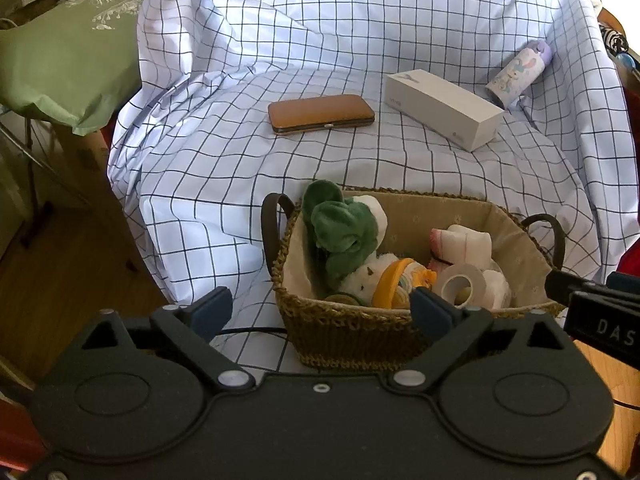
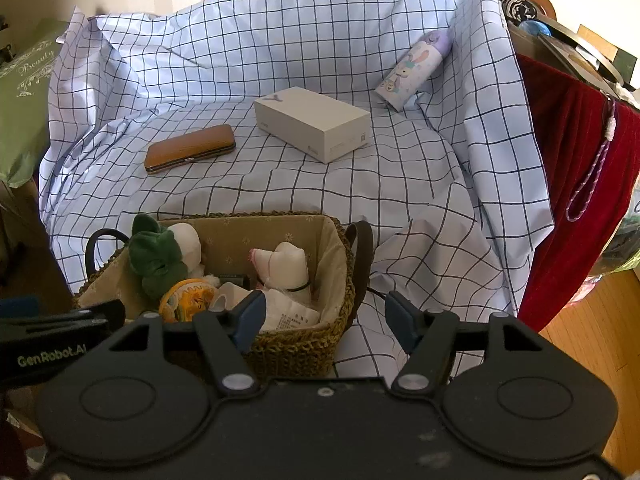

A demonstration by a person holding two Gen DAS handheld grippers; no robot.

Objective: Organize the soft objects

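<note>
A woven basket (image 1: 352,332) (image 2: 296,344) with dark handles stands at the near edge of the checked cloth. Inside lie a green and white plush toy (image 1: 340,236) (image 2: 160,256), a yellow-rimmed soft item (image 1: 394,284) (image 2: 186,300), a white tape roll (image 1: 460,286) and a rolled white cloth (image 2: 290,268) bound with a black band. My left gripper (image 1: 322,308) is open wide above the basket's near left corner, holding nothing. My right gripper (image 2: 328,318) is open and straddles the basket's right wall; its pads press on nothing.
Further back on the checked cloth (image 1: 224,184) lie a brown case (image 1: 320,114) (image 2: 190,148), a white box (image 1: 444,108) (image 2: 312,122) and a patterned bottle (image 1: 520,72) (image 2: 414,70). A green pillow (image 1: 64,60) is on the left, a red velvet drape (image 2: 580,184) on the right.
</note>
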